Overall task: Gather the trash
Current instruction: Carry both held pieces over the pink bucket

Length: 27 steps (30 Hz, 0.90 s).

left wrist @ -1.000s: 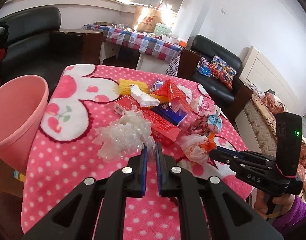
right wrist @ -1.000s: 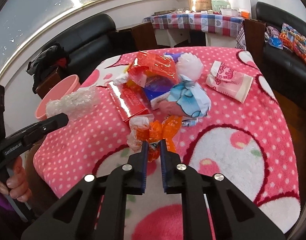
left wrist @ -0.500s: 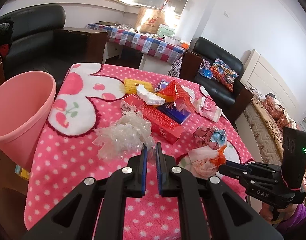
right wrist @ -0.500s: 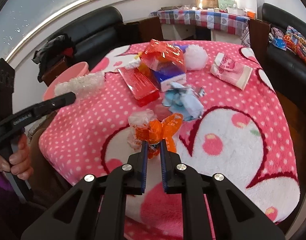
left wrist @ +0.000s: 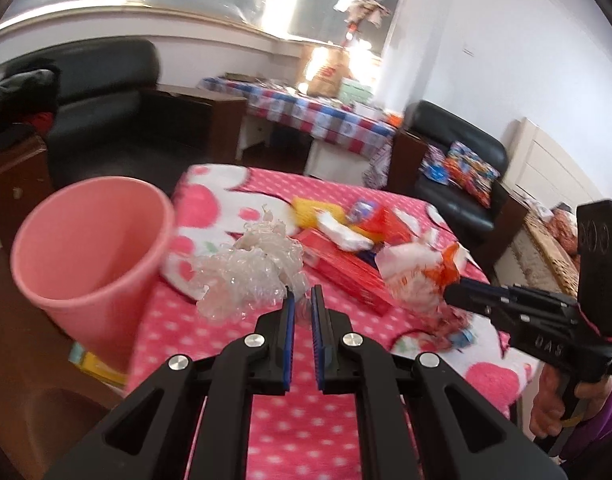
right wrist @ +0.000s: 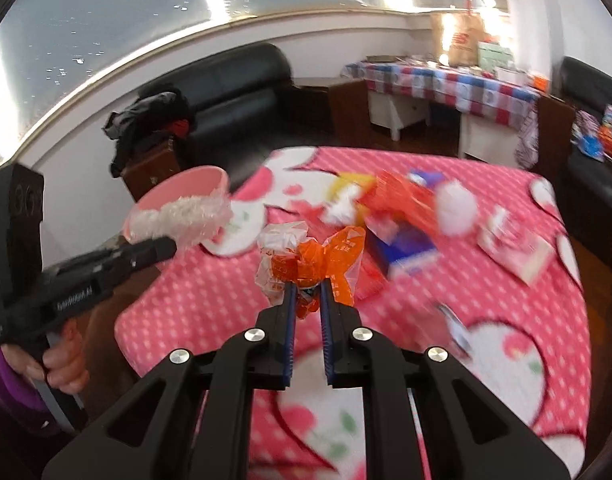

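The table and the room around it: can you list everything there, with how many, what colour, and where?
clear plastic wrap: one, see-through, held in the left tool beside the bin
orange and white bag: one, held in the right tool above the table
bin: one, pink, at the table's left edge
table cover: one, pink with white dots
red box: one, mid table
blue packet: one, mid table
white fluffy ball: one, far side of the pile
yellow item: one, far side, blurred
pink and white packet: one, right of the pile
black sofas: two, along the walls
checked side table: one, by the window
left tool: shut on the wrap
right tool: shut on the bag
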### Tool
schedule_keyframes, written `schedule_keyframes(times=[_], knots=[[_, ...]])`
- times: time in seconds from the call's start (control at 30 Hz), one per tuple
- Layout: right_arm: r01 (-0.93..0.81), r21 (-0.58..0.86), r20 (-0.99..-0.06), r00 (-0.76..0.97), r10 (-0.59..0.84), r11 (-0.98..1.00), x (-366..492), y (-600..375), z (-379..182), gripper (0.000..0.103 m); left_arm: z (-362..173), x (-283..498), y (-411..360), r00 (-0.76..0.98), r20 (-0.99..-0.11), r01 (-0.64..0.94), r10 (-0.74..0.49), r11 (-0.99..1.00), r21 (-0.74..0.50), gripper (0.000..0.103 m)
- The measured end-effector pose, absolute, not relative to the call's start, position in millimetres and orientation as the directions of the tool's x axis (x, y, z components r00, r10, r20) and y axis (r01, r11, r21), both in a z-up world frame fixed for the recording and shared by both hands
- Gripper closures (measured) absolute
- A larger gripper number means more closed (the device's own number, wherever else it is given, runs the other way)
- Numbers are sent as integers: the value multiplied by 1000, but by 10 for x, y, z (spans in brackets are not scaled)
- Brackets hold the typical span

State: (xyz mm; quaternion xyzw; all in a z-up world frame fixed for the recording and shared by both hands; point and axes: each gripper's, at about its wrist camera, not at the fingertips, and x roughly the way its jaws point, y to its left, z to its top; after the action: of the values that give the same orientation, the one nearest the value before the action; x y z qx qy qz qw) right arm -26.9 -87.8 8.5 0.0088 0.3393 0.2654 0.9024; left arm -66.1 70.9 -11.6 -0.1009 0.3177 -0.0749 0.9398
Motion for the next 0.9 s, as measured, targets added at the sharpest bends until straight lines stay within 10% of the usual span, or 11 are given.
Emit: schedule_keyframes(times=[0.9], knots=[[-720,115,-715,418,560,684,670,1562,-20,91,-332,-173,2252,705,-706,-265,67,948,-175,96]])
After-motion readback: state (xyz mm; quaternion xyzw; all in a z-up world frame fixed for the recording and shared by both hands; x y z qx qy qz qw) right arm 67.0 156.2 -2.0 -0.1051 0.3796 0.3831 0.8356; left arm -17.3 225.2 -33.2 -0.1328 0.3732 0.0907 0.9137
